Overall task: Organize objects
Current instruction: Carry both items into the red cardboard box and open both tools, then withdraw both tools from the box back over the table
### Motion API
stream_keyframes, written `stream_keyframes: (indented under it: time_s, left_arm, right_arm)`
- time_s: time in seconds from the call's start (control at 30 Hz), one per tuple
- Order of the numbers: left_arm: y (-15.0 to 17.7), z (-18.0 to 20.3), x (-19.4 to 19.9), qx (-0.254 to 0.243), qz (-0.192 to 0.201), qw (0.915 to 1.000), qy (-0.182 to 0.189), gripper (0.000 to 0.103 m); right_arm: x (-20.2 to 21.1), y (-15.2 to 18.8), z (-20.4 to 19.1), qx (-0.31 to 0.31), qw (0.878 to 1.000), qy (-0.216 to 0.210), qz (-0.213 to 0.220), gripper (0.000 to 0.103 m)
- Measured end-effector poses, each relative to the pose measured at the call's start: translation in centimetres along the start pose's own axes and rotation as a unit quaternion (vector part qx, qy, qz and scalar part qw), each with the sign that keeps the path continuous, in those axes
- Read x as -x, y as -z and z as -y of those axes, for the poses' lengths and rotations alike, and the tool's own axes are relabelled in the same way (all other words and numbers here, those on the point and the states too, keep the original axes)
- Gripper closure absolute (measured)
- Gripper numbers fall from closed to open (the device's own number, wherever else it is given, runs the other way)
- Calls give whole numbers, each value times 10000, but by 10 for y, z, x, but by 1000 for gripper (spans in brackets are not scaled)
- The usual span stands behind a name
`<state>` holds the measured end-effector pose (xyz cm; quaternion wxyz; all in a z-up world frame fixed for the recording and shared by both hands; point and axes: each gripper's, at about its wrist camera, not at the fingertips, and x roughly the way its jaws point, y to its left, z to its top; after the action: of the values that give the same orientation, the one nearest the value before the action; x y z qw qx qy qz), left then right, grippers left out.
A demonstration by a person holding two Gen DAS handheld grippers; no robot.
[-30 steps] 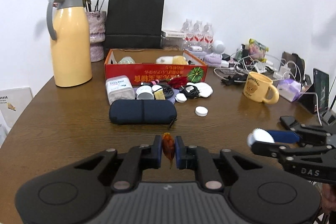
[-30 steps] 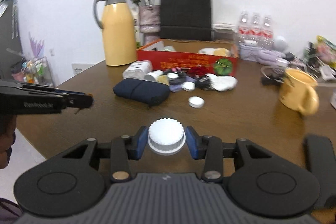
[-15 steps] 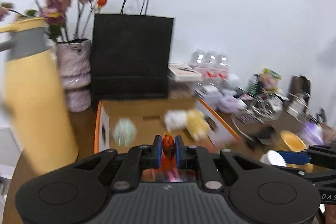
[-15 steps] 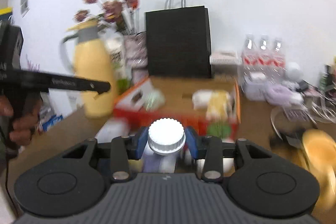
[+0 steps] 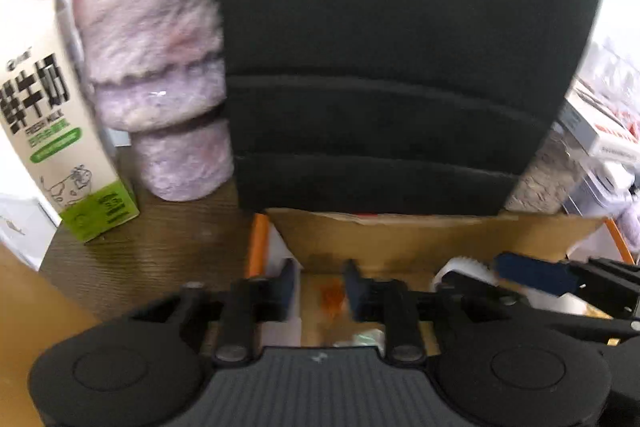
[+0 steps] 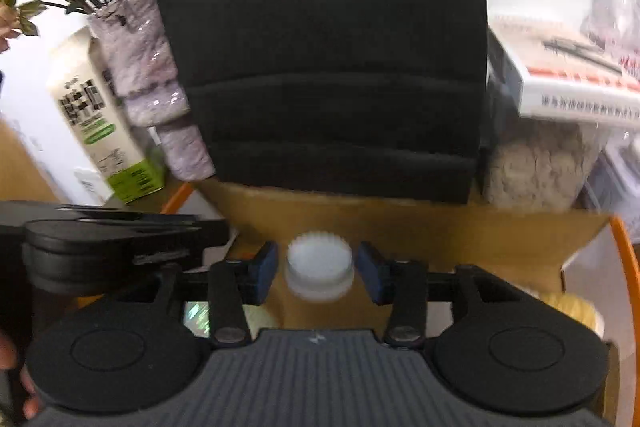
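Both grippers hang over the open cardboard box (image 5: pixel 440 243). The left gripper (image 5: pixel 318 287) has just been opening, its jaws apart around a small orange object (image 5: pixel 331 294). The right gripper (image 6: pixel 318 269) has also been opening, a white ribbed cap (image 6: pixel 320 263) loose between its pads

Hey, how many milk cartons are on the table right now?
1. The milk carton stands at the left, beside the purple vase; the black paper bag may hide others.
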<state>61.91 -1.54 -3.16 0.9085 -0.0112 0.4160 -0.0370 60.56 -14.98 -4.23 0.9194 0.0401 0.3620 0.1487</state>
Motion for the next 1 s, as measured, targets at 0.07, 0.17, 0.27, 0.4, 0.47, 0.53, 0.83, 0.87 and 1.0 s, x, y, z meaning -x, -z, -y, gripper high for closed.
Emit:
stream_keyframes:
  time_s: [0.07,0.17,0.27,0.4,0.47,0.53,0.83,0.87,1.0]
  left_arm:
    - [0,-4,2,23,-9,9999,153,69]
    - [1,0,16,-21,96,9998,161,55]
    - [3,13,40,-262,194,9994,145,52]
    - [27,17,102,-213,390,9986,269,46]
    - [49,14,137,-197,518,9975,446,37]
    - [80,13,176,-181,676,9957,609,30]
    - [275,30,342,-511,1501,9818,1047,10]
    - [298,34,355,-582,1587,9800,1055,9]
    - [367,41,386,-571,1557,9816,947,7]
  right_arm:
    - [0,0,4,-25,10000,-12,77,35]
    - [9,-3,13,-127,9999,20,73,34]
    - [32,-4,16,-54,9997,220,95,31]
    - [87,8,12,216,9987,452,40,23]
    - [126,24,9,377,9978,517,148,13]
    - [166,46,9,416,9973,523,295,10]
    - [347,217,-8,316,9921,577,1072,0]
    - [364,242,-12,279,9914,543,1160,0]
    - [407,324,-20,180,9949,146,983,0]
